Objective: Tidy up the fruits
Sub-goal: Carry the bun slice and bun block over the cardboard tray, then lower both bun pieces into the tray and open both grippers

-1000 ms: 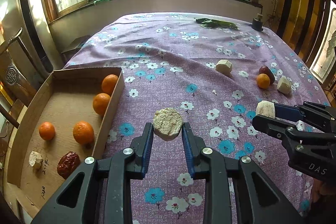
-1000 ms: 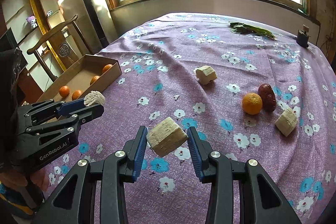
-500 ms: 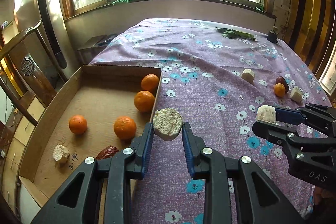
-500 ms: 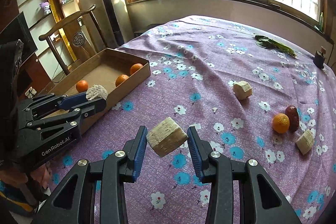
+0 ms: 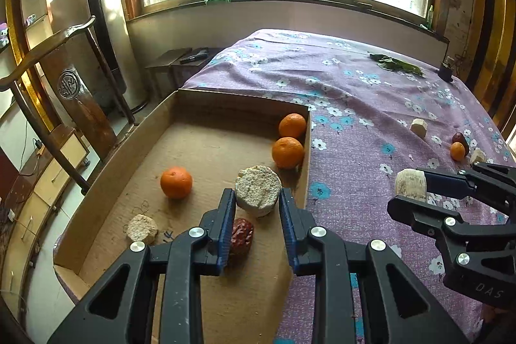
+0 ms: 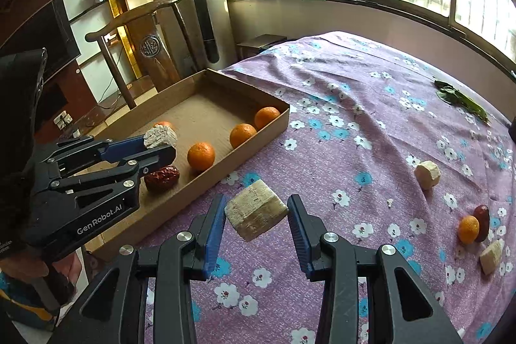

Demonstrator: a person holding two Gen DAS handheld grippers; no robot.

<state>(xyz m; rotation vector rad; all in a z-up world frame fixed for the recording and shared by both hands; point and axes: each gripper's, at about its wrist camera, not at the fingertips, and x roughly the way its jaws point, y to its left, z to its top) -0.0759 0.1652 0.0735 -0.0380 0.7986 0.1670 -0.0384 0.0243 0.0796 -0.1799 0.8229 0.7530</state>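
Sunlit windows run along the far wall, and below them a table (image 6: pixel 371 124) in a purple flowered cloth fills most of both views. At its near-left corner sits a shallow cardboard box (image 5: pixel 142 150) holding three oranges (image 5: pixel 176 182), a pale chunk (image 5: pixel 142 228) and a red date (image 5: pixel 242 236).

Over the box floor, the left hand-held gripper (image 5: pixel 257 208) clamps a round, pale, crumbly-looking slice (image 5: pixel 257 190) by its curved edge. That rough, fibrous face looks light, dry and not slippery, though probably brittle at the rim, so a light pinch across the widest part suits it; it should be set down low rather than dropped.

Over the cloth just outside the box wall, the right hand-held gripper (image 6: pixel 256 224) pinches a blocky wedge (image 6: pixel 254 213) by its two flat sides. It seems stiff and firm, and the flat faces are the sound place to hold it.

Well apart on the right of the cloth lie a chunk (image 6: pixel 427 173), an orange (image 6: pixel 468 229) touching a date (image 6: pixel 482 216), and another piece (image 6: pixel 491 257); whether these pale pieces are sugarcane or something else I cannot tell.
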